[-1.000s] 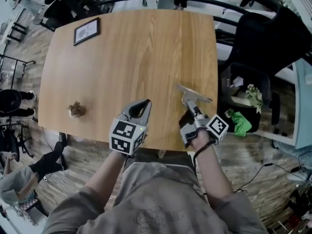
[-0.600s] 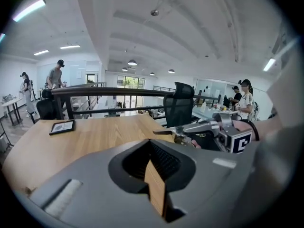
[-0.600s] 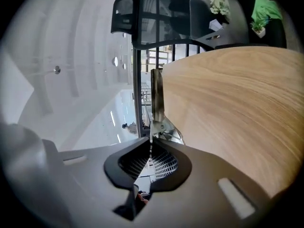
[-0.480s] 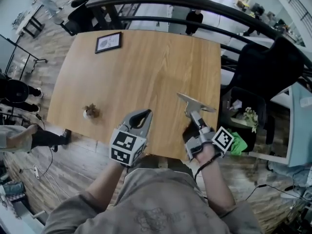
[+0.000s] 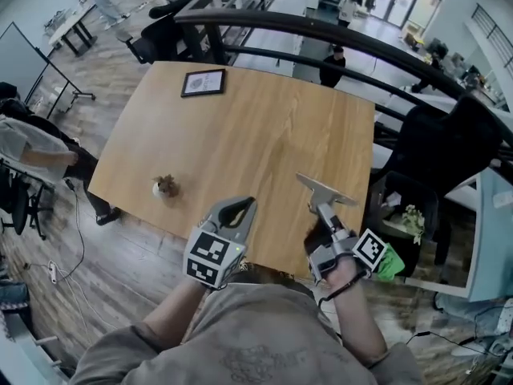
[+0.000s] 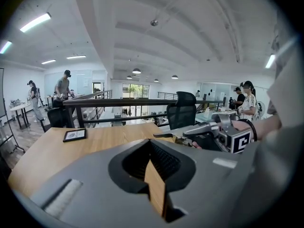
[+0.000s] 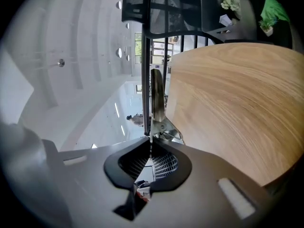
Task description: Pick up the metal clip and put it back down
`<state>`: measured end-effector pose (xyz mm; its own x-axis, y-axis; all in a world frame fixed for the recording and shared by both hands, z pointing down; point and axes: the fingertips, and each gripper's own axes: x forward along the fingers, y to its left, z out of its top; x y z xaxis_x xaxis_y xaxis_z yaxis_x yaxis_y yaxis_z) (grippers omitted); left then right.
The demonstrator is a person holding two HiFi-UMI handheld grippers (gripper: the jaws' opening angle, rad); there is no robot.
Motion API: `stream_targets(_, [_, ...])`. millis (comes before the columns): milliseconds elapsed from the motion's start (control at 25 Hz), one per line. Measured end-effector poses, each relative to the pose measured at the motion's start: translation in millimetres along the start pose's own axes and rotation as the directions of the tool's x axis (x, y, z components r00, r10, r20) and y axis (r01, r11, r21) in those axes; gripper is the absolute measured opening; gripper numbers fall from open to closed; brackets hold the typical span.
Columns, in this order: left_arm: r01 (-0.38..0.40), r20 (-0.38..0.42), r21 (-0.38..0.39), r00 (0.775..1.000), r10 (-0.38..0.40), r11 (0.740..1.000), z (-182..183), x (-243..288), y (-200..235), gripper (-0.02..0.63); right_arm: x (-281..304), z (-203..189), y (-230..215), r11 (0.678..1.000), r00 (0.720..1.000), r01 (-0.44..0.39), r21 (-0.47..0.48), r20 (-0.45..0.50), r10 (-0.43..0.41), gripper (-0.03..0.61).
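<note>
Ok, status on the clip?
Right gripper shut on clip, held over table. Left gripper shut, empty. Frame and small brown thing far off, nothing in the way.

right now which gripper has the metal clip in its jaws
The right gripper, shut on the metal clip; the left gripper is shut and empty.

Over the bench's (image 5: 256, 127) right front is the metal clip (image 5: 323, 191); a picture frame (image 5: 203, 82) lies far left, a small pot (image 5: 166, 187) front left.
</note>
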<state>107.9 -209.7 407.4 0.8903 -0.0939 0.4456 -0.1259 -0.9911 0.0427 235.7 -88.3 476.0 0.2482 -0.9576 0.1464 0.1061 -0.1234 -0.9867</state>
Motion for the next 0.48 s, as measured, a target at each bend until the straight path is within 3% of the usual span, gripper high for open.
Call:
stream_targets(240, [-0.054,0.015,-0.005,0.998,0.054,0.999,-2,-18,15,0.0,20,-21,6,1.0,0.998,-0.003,-0.011,-0.061,0.002,0.014])
stream_targets(480, [-0.177,0.047,-0.101,0.982,0.182,0.979,-6,-59,57,0.0,57,-66,25,0.999,0.983,-0.02,-0.037,-0.181,0.013,0.015])
